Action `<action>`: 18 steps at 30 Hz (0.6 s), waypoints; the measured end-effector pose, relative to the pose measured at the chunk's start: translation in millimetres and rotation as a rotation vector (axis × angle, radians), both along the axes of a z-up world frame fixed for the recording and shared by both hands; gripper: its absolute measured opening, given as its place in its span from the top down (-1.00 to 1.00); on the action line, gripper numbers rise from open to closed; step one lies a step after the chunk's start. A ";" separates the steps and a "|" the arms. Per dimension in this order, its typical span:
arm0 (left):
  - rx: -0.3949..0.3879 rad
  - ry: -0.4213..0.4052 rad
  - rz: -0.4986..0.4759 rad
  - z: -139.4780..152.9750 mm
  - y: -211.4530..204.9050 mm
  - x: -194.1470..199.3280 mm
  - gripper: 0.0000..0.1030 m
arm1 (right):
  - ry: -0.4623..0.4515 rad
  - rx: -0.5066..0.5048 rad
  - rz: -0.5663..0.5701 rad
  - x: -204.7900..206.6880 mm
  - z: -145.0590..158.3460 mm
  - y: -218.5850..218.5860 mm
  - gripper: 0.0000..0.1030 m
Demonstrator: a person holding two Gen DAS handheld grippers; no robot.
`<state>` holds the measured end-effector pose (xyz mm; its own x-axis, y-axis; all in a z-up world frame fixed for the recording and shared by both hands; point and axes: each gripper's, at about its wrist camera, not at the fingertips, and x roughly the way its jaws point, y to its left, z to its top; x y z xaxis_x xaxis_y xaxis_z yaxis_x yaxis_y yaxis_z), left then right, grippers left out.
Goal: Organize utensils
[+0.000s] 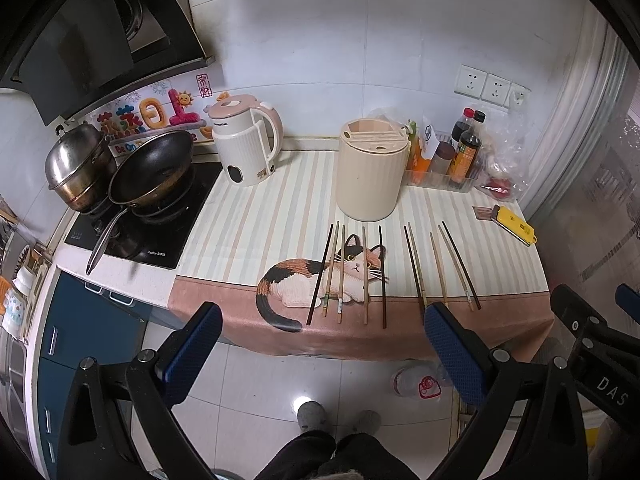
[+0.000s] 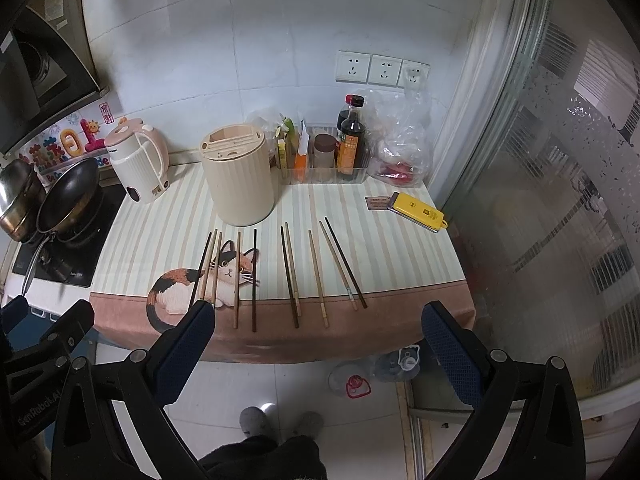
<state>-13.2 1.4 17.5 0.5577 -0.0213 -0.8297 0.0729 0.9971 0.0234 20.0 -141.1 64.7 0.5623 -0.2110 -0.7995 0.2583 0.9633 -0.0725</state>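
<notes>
Several dark and light wooden chopsticks (image 1: 365,276) lie side by side on the cat-print mat (image 1: 248,220), pointing toward a cream ribbed utensil holder (image 1: 371,168) with slots in its lid. They also show in the right wrist view (image 2: 290,274), in front of the holder (image 2: 239,176). My left gripper (image 1: 322,320) is open and empty, held off the counter's front edge before the chopsticks. My right gripper (image 2: 318,320) is open and empty too, at the same front edge. Each gripper shows at the side of the other's view.
A white-pink kettle (image 1: 246,142) stands left of the holder. A wok (image 1: 154,168) and a steel pot (image 1: 78,164) sit on the stove. A clear tray of sauce bottles (image 2: 348,140), a plastic bag and a yellow device (image 2: 418,211) sit at the back right. A glass partition (image 2: 540,200) bounds the right side.
</notes>
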 end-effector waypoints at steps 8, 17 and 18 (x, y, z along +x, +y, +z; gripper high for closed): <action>0.019 -0.034 0.009 -0.5 -4.6 4.8 -1.00 | -0.006 0.006 -0.016 8.5 1.5 -8.9 -1.00; 0.076 -0.105 0.087 -45.5 -4.7 64.4 -1.00 | -0.032 0.028 -0.049 52.7 -46.7 -50.4 -1.00; 0.085 -0.104 0.095 -51.8 -3.3 68.6 -1.00 | -0.026 0.038 -0.045 60.3 -54.9 -54.1 -1.00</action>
<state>55.5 -1.9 -34.3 0.6370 0.1037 -0.7639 -0.0288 0.9934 0.1108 80.2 -195.2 9.9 0.5736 -0.2068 -0.7926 0.3029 0.9526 -0.0293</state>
